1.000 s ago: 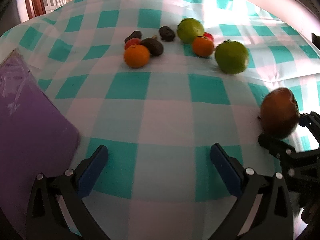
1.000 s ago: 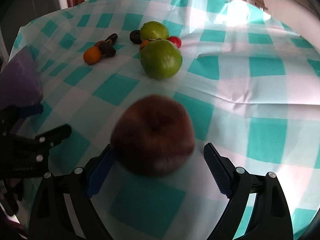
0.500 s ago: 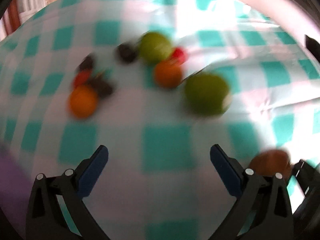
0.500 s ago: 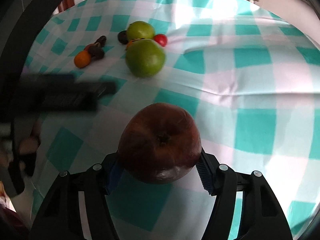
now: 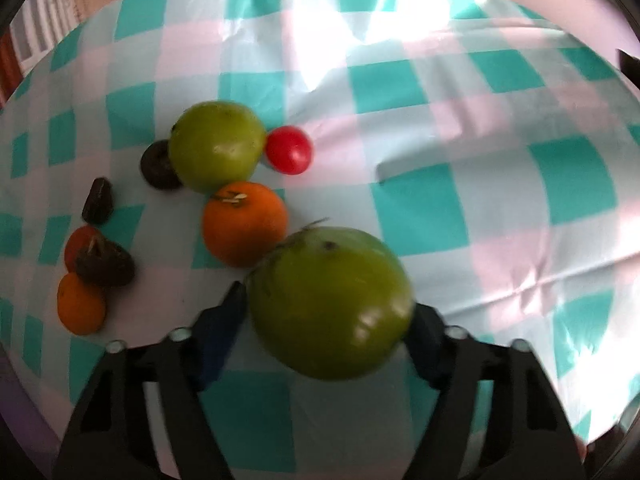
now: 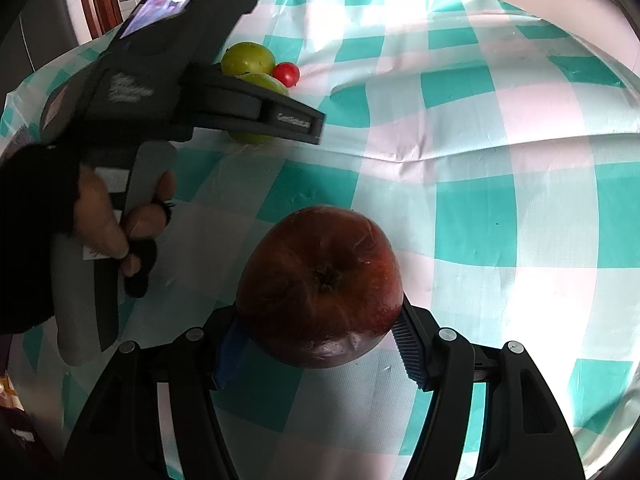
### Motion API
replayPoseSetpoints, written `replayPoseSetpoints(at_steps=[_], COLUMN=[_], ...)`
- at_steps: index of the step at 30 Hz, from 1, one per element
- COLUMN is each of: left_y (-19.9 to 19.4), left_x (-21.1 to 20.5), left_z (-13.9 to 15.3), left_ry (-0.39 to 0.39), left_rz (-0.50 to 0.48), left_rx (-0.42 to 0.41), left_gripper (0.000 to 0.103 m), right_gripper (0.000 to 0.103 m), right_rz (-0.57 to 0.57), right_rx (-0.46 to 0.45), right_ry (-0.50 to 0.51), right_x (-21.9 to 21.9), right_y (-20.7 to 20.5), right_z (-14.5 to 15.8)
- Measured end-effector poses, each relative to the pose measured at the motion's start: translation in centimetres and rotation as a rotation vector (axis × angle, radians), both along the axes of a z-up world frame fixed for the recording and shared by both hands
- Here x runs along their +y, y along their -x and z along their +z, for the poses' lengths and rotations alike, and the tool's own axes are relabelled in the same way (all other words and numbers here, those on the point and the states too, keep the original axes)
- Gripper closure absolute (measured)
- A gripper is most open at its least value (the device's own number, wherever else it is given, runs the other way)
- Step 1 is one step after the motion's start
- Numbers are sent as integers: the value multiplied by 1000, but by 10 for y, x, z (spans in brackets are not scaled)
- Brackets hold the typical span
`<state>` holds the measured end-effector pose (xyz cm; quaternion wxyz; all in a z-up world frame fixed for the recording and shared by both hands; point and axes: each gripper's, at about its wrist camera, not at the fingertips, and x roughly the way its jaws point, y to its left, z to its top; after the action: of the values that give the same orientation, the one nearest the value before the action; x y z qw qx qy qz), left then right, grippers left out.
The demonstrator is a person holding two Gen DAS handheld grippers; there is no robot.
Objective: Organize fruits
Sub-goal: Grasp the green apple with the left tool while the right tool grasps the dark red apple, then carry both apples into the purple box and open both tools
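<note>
Left wrist view: left gripper [image 5: 326, 320] clamps a large green fruit [image 5: 330, 302] beside the orange [image 5: 244, 222] in the cluster. Right gripper [image 6: 320, 340] pinches a dark red apple [image 6: 320, 286] above the checkered tablecloth [image 6: 500, 160], whose right side lies bare toward its far edge.

On the tablecloth [image 5: 460, 208] the large tomato [image 5: 328, 304] sits between the left gripper [image 5: 324, 320] fingers, the orange [image 5: 244, 224] just behind it on the left, and the apple [image 6: 320, 284] lies between the right gripper [image 6: 320, 340] fingers.
</note>
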<state>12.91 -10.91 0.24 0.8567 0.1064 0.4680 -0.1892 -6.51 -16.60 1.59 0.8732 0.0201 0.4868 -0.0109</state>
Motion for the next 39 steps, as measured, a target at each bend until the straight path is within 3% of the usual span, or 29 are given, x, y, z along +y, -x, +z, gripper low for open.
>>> replayPoseSetpoints(at_steps=[5, 12, 23, 30, 33, 39], left_y=[9, 16, 115, 174, 165, 192], left_x=[-6, -5, 57, 66, 58, 64], left_z=[-1, 2, 14, 28, 33, 54], left_ry=[-31, -50, -85, -132, -139, -145], left_rz=[-50, -11, 88, 60, 47, 20], left_rx=[-5, 34, 121, 137, 135, 88], left_gripper=[40, 41, 41, 41, 41, 41], right_gripper=[40, 40, 41, 41, 41, 41], right_rz=[31, 72, 49, 49, 75, 129], right_rx=[21, 49, 111, 127, 122, 88], right_ry=[2, -4, -66, -90, -91, -97], right_x=[-2, -6, -36, -58, -60, -51], right_y=[-12, -19, 9, 36, 45, 61], right_z=[1, 1, 4, 12, 16, 27])
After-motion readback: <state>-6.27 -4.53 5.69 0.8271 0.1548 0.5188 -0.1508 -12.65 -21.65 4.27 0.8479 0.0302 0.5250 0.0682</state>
